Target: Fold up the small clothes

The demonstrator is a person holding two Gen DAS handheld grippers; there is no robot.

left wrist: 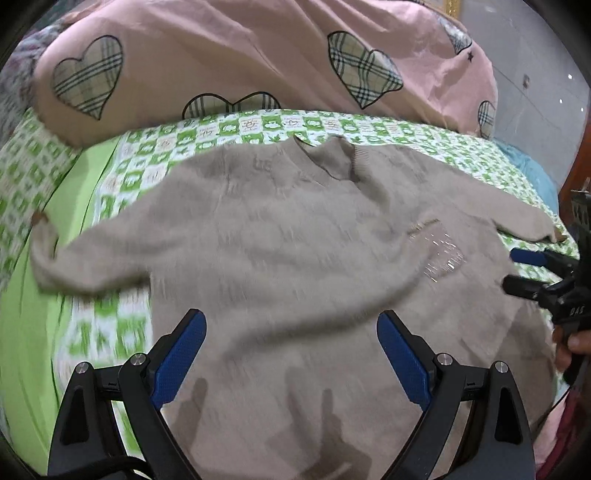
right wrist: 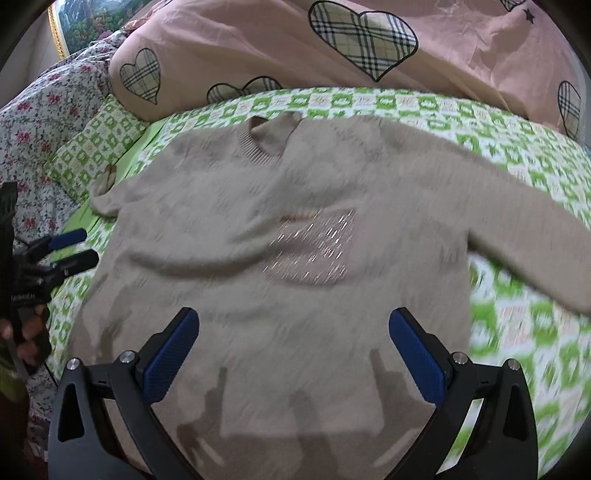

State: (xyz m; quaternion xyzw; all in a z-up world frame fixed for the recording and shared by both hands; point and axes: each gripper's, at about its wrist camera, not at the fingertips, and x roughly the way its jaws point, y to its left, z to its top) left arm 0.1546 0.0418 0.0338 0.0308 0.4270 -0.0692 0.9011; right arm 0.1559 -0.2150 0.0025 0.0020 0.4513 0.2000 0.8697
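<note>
Covering the bed is a green-and-white checked sheet (left wrist: 266, 127), with a pink quilt (left wrist: 229, 48) printed with plaid hearts heaped along its far side. A beige sweater (left wrist: 280, 236) lies spread flat on the sheet, front up, its collar (left wrist: 328, 157) toward the quilt and its hem toward the cameras, so its long axis runs from near to far; both sleeves stretch out sideways. A patch of glinting sequins (right wrist: 314, 254) sits on the chest.

Both views are blurred. The left gripper (left wrist: 291, 354) hangs over the lower part of the sweater with its blue-padded jaws spread wide and nothing between them. The right gripper (right wrist: 293, 349) hangs likewise over the hem, jaws wide apart and empty.

Only the right wrist view shows a floral-print cover (right wrist: 48, 110) at the bed's left and a gold-framed picture (right wrist: 79, 27) on the wall behind. Only the left wrist view shows pale floor tiles (left wrist: 535, 81) beyond the quilt and a strip of blue fabric (left wrist: 532, 166) at the bed's right edge.
</note>
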